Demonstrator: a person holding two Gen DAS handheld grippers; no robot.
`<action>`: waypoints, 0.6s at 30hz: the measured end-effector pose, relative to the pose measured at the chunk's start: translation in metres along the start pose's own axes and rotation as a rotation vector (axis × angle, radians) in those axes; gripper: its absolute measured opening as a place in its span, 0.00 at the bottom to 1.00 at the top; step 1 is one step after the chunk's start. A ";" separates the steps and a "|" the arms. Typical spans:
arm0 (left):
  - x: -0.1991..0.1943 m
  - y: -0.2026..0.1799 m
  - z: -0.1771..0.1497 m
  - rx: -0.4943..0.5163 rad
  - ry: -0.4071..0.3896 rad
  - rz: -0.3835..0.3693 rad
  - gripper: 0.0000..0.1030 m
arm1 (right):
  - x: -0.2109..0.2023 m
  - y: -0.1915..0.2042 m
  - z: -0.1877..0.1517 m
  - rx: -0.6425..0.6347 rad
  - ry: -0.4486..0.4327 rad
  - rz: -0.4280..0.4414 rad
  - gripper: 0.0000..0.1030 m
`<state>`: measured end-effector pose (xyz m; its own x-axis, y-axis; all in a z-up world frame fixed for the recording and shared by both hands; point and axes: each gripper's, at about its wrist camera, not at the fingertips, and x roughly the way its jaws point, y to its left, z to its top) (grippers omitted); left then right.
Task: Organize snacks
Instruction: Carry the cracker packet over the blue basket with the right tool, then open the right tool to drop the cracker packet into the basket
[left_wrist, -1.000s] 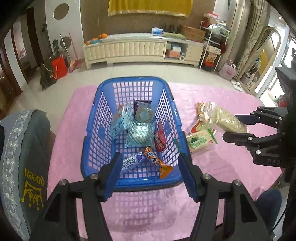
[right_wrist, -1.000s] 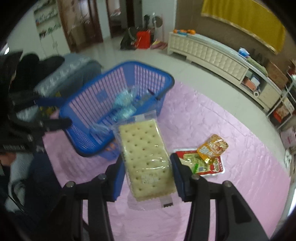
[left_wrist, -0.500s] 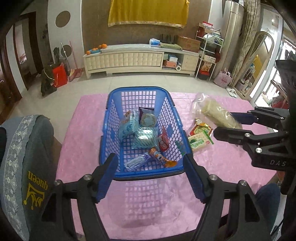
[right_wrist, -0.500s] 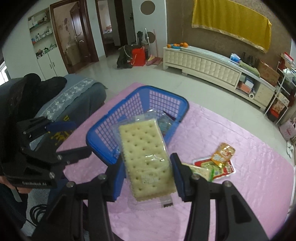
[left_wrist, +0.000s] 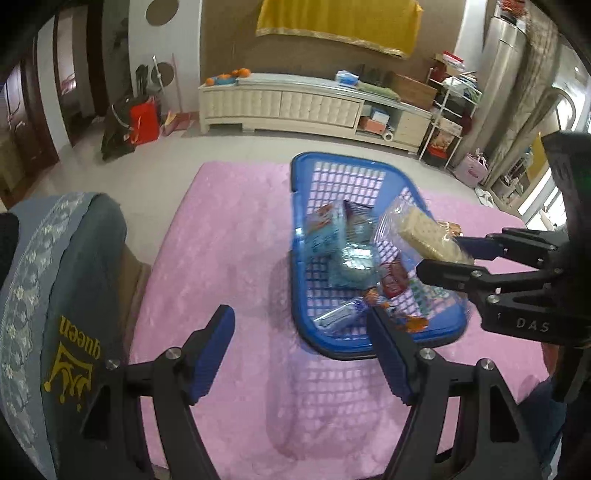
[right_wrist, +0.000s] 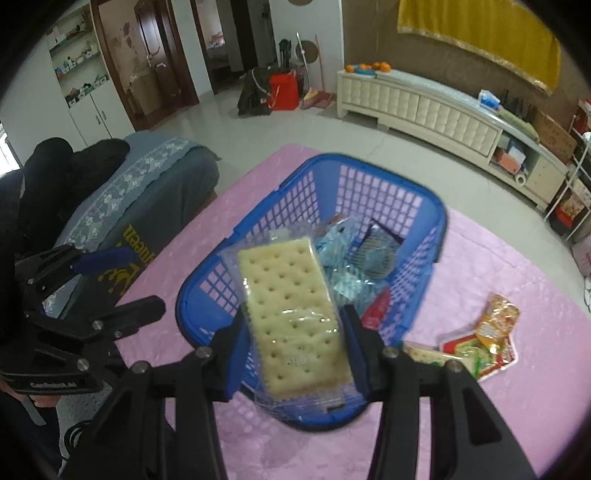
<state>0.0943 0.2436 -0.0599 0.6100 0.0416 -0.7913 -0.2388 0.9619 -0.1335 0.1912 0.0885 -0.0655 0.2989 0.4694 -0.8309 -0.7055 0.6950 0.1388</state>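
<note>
Pale dimpled cracker pack (right_wrist: 291, 317) in clear wrap between right fingers (right_wrist: 236, 354); left fingers (left_wrist: 212, 349) wide, empty

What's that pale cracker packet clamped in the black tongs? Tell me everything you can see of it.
The cracker packet is a stack of pale rectangular crackers dotted with rows of small holes, sealed in clear, crinkly plastic. The right gripper pinches its long sides near the lower end between blue pads, so it sticks out forward, tilted, over the blue basket. Nothing else touches it. From the left wrist view it hangs above the basket's right side.
</note>
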 end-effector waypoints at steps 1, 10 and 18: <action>0.002 0.003 0.000 -0.006 0.002 0.000 0.70 | 0.007 0.001 0.001 0.004 0.013 0.001 0.50; 0.028 0.021 -0.003 -0.031 0.046 -0.020 0.70 | 0.050 0.008 0.010 0.007 0.088 -0.018 0.51; 0.024 0.023 -0.004 -0.016 0.045 -0.011 0.70 | 0.066 0.010 0.009 0.016 0.115 -0.043 0.51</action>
<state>0.1004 0.2659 -0.0850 0.5783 0.0185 -0.8156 -0.2445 0.9577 -0.1516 0.2092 0.1310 -0.1141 0.2529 0.3739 -0.8923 -0.6829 0.7223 0.1091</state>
